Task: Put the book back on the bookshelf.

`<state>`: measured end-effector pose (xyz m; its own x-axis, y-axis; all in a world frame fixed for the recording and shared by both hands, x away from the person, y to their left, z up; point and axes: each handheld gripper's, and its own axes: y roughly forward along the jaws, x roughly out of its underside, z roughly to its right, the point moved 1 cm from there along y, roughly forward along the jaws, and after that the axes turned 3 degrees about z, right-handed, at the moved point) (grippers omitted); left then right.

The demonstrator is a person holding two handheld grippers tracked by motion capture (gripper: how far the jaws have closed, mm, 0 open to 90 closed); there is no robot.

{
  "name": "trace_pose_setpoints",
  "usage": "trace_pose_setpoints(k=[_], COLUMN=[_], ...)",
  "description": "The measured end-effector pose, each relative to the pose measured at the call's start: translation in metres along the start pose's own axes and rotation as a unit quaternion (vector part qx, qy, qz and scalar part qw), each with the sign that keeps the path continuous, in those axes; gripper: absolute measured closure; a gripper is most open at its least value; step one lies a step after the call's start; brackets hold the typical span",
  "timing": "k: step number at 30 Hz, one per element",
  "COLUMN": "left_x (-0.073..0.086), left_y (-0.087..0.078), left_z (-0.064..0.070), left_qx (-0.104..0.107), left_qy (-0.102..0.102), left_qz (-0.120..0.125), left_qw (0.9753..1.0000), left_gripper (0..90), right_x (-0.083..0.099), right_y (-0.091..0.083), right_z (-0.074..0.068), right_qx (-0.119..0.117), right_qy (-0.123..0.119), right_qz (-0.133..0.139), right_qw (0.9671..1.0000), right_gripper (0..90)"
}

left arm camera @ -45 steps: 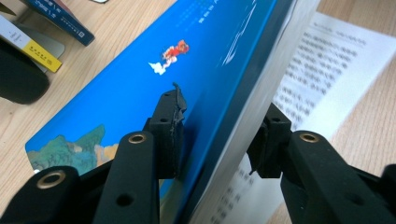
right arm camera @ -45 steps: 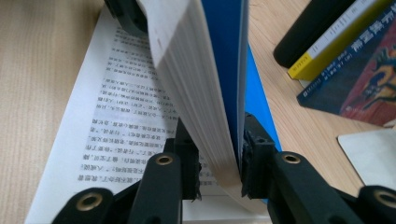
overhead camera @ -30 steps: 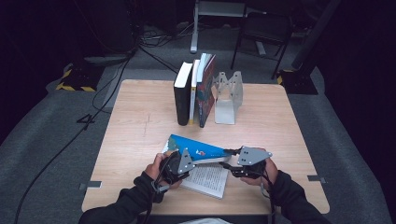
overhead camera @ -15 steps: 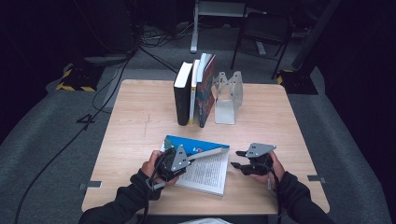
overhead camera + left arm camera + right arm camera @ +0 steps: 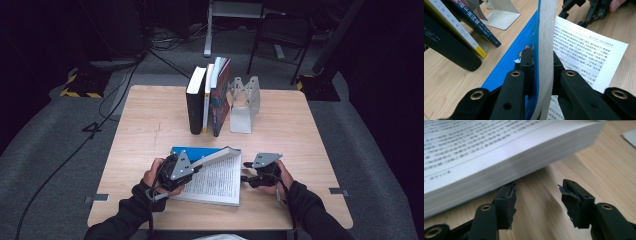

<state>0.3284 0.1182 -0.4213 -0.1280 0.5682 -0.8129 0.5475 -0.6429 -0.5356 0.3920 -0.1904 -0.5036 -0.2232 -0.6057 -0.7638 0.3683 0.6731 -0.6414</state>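
The open book (image 5: pixel 215 177) lies near the front edge of the table (image 5: pixel 150 125), a little left of centre, its printed pages facing up. The left gripper (image 5: pixel 176 169) is clamped on the raised blue cover and the sheaf of pages behind it (image 5: pixel 546 37) — one jaw on the blue face, the other on the paper side — holding that flap half lifted over the page block. The right gripper (image 5: pixel 537 192) sits low at the book's right edge, jaws apart and holding nothing, one jaw tucked just under the overhang of the page block.

To my eye the step in hand is swinging that flap over, whether to shut the book or open it flat I can't say. Doing it well means keeping the squeeze square on the flap so the pages don't fan out, and turning about the spine rather than dragging the book. The right gripper looks placed to steady the lower block — it should press, not pry.

For room: the row of upright books (image 5: pixel 207 97) and the metal bookend (image 5: pixel 243 102) stand well apart at the far side, so the arc is free. The front edge is close.
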Motion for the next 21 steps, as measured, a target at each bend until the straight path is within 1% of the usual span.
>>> trace_pose_setpoints(k=[1, 2, 3, 5, 6, 7, 8, 9, 10, 11, 12, 14, 15, 16, 17, 19, 20, 21], left_x=[0.001, 0.001, 0.002, 0.002, 0.002, 0.003, 0.003, 0.003, 0.002, 0.001, 0.001, -0.002, -0.002, -0.004, -0.004, -0.004, -0.003, -0.002], left_y=[-0.001, -0.002, -0.002, -0.004, -0.004, -0.004, -0.004, -0.004, -0.003, -0.004, -0.005, -0.007, -0.007, -0.009, -0.009, -0.010, -0.011, -0.012], left_z=[-0.001, -0.001, -0.002, -0.003, -0.004, -0.004, -0.004, -0.003, -0.003, -0.003, -0.004, -0.006, -0.006, -0.006, -0.006, -0.004, -0.002, -0.002], left_qx=[0.002, 0.005, 0.007, 0.010, 0.013, 0.015, 0.015, 0.017, 0.019, 0.019, 0.022, 0.029, 0.029, 0.033, 0.033, 0.035, 0.036, 0.038], left_qy=[-0.001, -0.004, -0.006, -0.010, -0.012, -0.016, -0.016, -0.016, -0.016, -0.019, -0.028, -0.038, -0.038, -0.043, -0.043, -0.040, -0.040, -0.042], left_qz=[-0.001, 0.003, 0.005, 0.008, 0.008, 0.010, 0.010, 0.011, 0.014, 0.019, 0.027, 0.041, 0.041, 0.053, 0.053, 0.058, 0.060, 0.062], left_qw=[1.0000, 1.0000, 0.9999, 0.9999, 0.9998, 0.9997, 0.9997, 0.9997, 0.9996, 0.9994, 0.9990, 0.9980, 0.9980, 0.9971, 0.9971, 0.9969, 0.9968, 0.9964], left_gripper=[80.1, 80.0, 79.9, 79.8, 79.7, 79.6, 79.4, 79.4, 79.3, 79.3, 79.4, 79.5, 79.6, 79.6, 79.6, 79.5, 79.4, 78.9], right_x=[0.000, -0.001, 0.000, -0.001, -0.002, -0.004, -0.004, -0.007, -0.008, -0.009, -0.010, -0.015, -0.018, -0.022, -0.022, -0.031, -0.034, -0.038], right_y=[0.001, 0.000, -0.001, -0.004, -0.007, -0.010, -0.010, -0.014, -0.016, -0.018, -0.020, -0.029, -0.033, -0.037, -0.037, -0.044, -0.045, -0.047], right_z=[-0.001, -0.001, -0.001, -0.002, -0.004, -0.005, -0.005, -0.006, -0.006, -0.006, -0.006, -0.003, -0.002, -0.001, -0.001, -0.002, -0.002, -0.003], right_qx=[-0.002, -0.011, -0.017, -0.023, -0.025, -0.027, -0.027, -0.029, -0.032, -0.030, -0.026, -0.024, -0.021, -0.018, -0.018, -0.004, -0.002, 0.002], right_qy=[-0.005, -0.006, -0.002, -0.001, -0.001, 0.002, 0.002, 0.009, 0.012, 0.012, 0.013, 0.026, 0.029, 0.030, 0.030, 0.019, 0.017, 0.008], right_qz=[0.002, 0.011, 0.023, 0.042, 0.058, 0.071, 0.071, 0.089, 0.096, 0.102, 0.109, 0.135, 0.146, 0.159, 0.159, 0.168, 0.170, 0.174], right_qw=[1.0000, 0.9999, 0.9996, 0.9989, 0.9980, 0.9971, 0.9971, 0.9956, 0.9948, 0.9942, 0.9936, 0.9902, 0.9886, 0.9866, 0.9866, 0.9855, 0.9852, 0.9848], right_gripper=[46.0, 46.1, 47.0, 49.9, 52.5, 53.1, 53.1, 54.9, 56.0, 56.0, 56.0, 56.0, 55.9, 56.0, 56.0, 56.0, 56.0, 56.0])
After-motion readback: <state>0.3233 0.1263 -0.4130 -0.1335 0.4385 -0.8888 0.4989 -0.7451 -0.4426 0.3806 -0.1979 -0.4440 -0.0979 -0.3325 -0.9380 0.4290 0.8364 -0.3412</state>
